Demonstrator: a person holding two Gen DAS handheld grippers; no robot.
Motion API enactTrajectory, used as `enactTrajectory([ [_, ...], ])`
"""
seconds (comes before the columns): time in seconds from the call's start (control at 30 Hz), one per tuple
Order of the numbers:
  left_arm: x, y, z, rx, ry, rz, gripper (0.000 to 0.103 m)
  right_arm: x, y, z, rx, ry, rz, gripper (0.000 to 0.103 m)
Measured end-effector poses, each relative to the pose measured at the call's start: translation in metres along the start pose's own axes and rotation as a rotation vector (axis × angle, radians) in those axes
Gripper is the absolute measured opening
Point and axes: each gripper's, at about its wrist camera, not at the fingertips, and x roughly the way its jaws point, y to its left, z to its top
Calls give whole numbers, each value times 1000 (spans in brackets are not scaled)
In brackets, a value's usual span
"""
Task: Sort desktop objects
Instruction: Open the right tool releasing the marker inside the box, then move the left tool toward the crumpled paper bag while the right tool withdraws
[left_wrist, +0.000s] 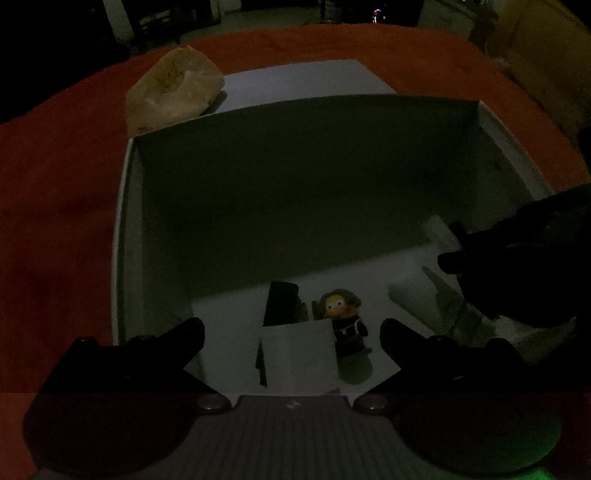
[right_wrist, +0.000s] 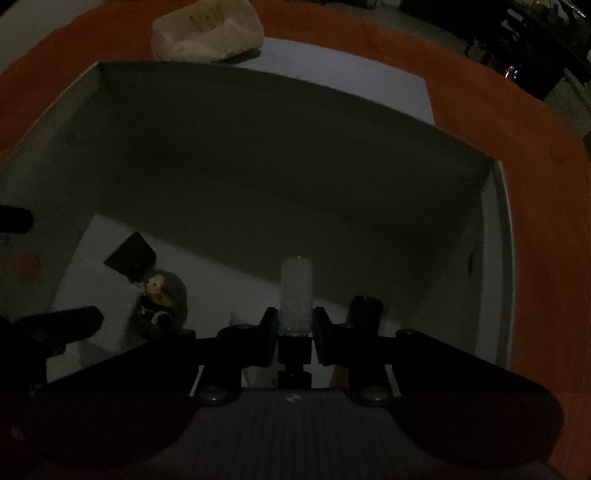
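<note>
Inside white box (right_wrist: 495, 236), right gripper (right_wrist: 295, 328) clamps pale cylinder (right_wrist: 296, 291), left gripper (left_wrist: 291, 339) fingers apart, far floor bare

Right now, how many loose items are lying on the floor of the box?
3: a dark block, a toy figure beside it, and a white card overlapping both. The right gripper holds a white cylinder above. The dark corners may hide more.

Duck figurine (left_wrist: 341, 317) in the box (left_wrist: 127, 221) between the left gripper's (left_wrist: 291, 338) fingers, dark block (left_wrist: 282, 304) just beyond-left, crumpled bag (left_wrist: 173, 92) behind the box.
</note>
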Motion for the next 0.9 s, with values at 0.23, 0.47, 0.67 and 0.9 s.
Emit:
enactTrajectory([
  [0.23, 7, 3, -1, -3, 11, 13, 103, 7, -3, -4, 19, 36, 20, 23],
  [0.47, 0, 15, 10, -30, -28, 12, 103, -3, -18, -1, 71, 30, 37, 30],
  [0.67, -16, 47, 47, -150, -116, 21, 103, -21, -38, 5, 102, -11, 57, 35],
  [0.9, -31, 99, 94, -364, -245, 76, 103, -23, -50, -3, 138, 3, 75, 36],
])
